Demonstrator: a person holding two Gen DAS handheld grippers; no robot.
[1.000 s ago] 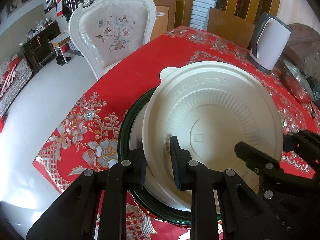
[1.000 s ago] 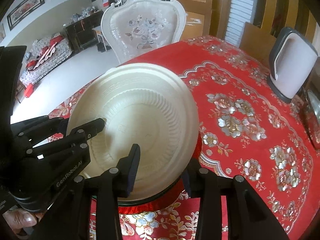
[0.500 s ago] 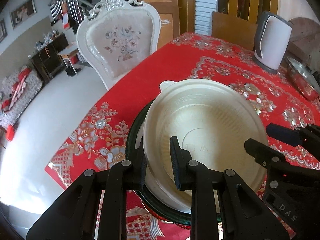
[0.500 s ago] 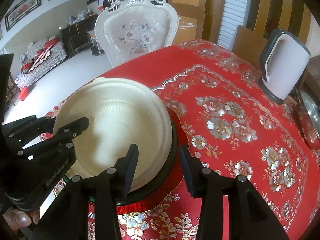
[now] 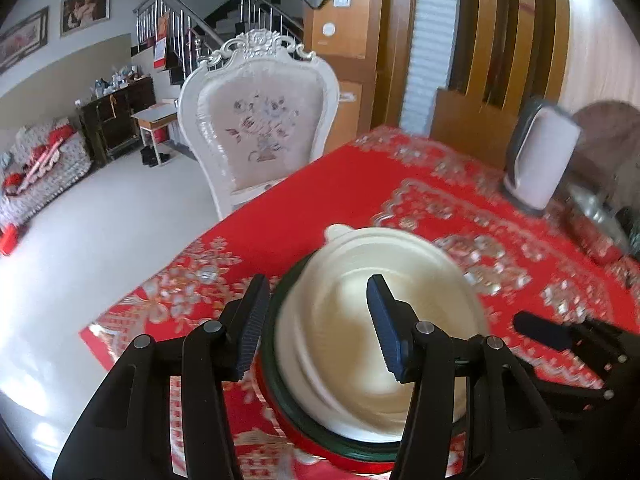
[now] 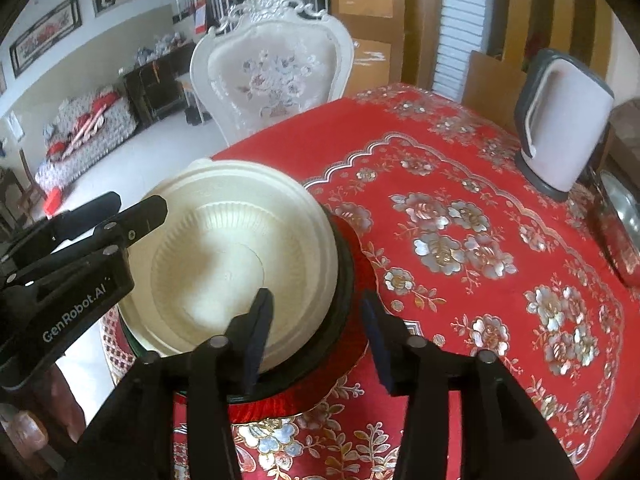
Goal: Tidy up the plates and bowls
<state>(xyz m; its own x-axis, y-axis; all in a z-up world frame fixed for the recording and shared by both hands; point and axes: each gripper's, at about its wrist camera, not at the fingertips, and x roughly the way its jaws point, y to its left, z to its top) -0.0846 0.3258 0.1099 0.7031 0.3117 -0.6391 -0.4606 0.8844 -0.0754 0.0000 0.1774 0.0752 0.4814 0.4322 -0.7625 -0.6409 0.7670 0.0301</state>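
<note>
Here, at the bottom of the left wrist view, the left gripper [image 5: 316, 320] has just been opening; its jaws stand apart and released, one pad outside and one above the near rim of the cream bowl [image 5: 380, 340], neither pressing on it. At the bottom of the right wrist view the right gripper [image 6: 316, 332] has likewise just been opening, its jaws spread on either side of the bowl's near edge without gripping. The bowl sits nested in a stack of similar cream bowls on a dark green plate [image 6: 344, 272], left of centre in that view. The plate rests on the red floral tablecloth [image 6: 460, 240]. Further off, at the right, stands a white kettle [image 6: 560, 120]; behind the table, upper centre, is a white carved chair [image 6: 272, 76].
</note>
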